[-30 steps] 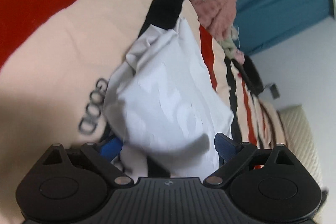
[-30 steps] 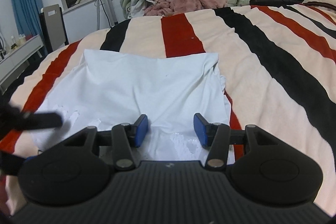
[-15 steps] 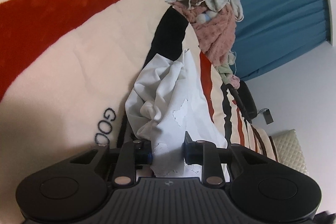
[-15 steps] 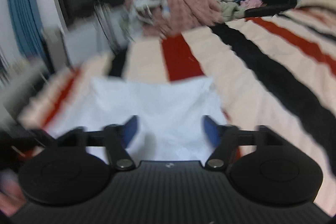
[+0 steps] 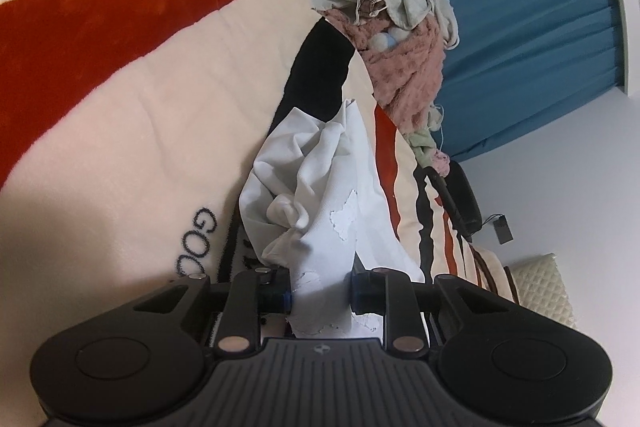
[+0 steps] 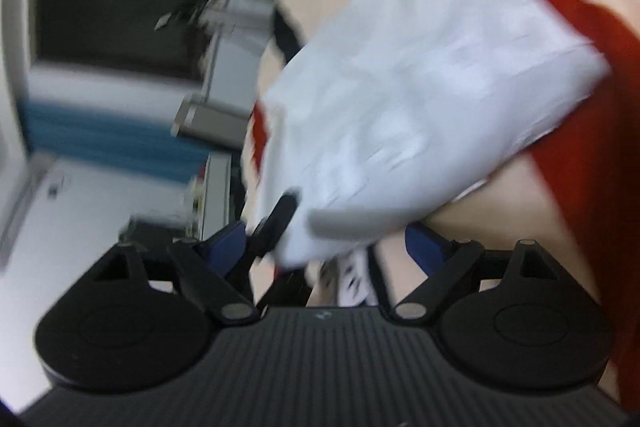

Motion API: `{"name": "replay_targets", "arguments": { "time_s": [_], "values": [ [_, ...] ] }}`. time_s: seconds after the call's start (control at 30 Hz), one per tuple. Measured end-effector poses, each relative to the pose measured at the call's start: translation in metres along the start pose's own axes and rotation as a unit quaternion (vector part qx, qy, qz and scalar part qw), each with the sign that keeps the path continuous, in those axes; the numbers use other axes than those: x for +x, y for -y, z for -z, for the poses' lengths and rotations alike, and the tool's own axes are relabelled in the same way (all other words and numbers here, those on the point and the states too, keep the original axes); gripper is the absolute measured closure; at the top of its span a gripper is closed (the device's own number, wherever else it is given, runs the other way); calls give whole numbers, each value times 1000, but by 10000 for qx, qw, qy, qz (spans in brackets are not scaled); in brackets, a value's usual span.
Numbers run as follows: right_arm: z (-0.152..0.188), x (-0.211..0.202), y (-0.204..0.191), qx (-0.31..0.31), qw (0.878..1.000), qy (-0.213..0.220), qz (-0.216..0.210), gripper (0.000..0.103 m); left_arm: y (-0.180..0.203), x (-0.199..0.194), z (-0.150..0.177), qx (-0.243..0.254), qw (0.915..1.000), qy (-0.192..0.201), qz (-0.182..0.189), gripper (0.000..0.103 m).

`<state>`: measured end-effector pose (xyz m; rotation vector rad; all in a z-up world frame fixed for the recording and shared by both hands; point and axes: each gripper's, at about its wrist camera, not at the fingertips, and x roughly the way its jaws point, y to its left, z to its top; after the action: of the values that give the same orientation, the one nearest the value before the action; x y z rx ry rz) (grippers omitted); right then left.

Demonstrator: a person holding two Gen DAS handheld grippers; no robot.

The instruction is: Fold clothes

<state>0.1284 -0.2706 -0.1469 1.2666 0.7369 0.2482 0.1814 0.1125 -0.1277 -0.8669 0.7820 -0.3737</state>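
Left wrist view: the left gripper (image 5: pixel 320 293) has its blue-padded jaws pinching a bunched fold of a white garment (image 5: pixel 320 187); the cloth trails ahead over a striped blanket (image 5: pixel 140 99) of cream, red and black; a pile of clothes (image 5: pixel 396 39) sits beyond, before a blue curtain (image 5: pixel 532 43). Right wrist view, blurred: the right gripper (image 6: pixel 324 247) has its jaws spread wide and closing; the white garment's edge lies between them, not yet pressed by the pads.
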Motion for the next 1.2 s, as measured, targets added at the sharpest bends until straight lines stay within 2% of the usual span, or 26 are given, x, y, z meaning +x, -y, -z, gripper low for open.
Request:
{"name": "replay_targets", "arguments": {
  "time_s": [0.07, 0.17, 0.33, 0.4, 0.47, 0.57, 0.67, 0.87, 1.2],
  "values": [
    [-5, -8, 14, 425, 9986, 277, 146, 33, -1, 0, 0, -20, 10000, 9, 8, 78],
    [-12, -21, 33, 1040, 9916, 741, 223, 35, 0, 0, 1, -15, 10000, 21, 1, 78],
    [-21, -22, 42, 1411, 9859, 894, 113, 36, 0, 2, 3, 24, 10000, 55, -59, 78],
    [-20, -22, 42, 1385, 9860, 908, 213, 51, -1, 2, 2, -28, 10000, 38, -25, 78],
    [-20, -22, 42, 1358, 9859, 921, 313, 60, -1, 1, 2, -28, 10000, 22, -18, 78],
    [-20, -22, 41, 1309, 9858, 945, 460, 69, 1, 1, 2, 49, 10000, 23, -12, 78],
    [-22, -28, 36, 995, 9880, 1056, 531, 76, 3, -1, 2, 84, 10000, -1, 34, 78],
    [-26, -44, 13, 234, 9882, 1416, 537, 82, 20, -4, 5, 37, 9999, -91, 109, 80],
    [-40, -114, -28, 20, 9771, 2102, 319, 83, 89, -8, 5, 297, 9943, -632, 807, 80]
  ]
}}
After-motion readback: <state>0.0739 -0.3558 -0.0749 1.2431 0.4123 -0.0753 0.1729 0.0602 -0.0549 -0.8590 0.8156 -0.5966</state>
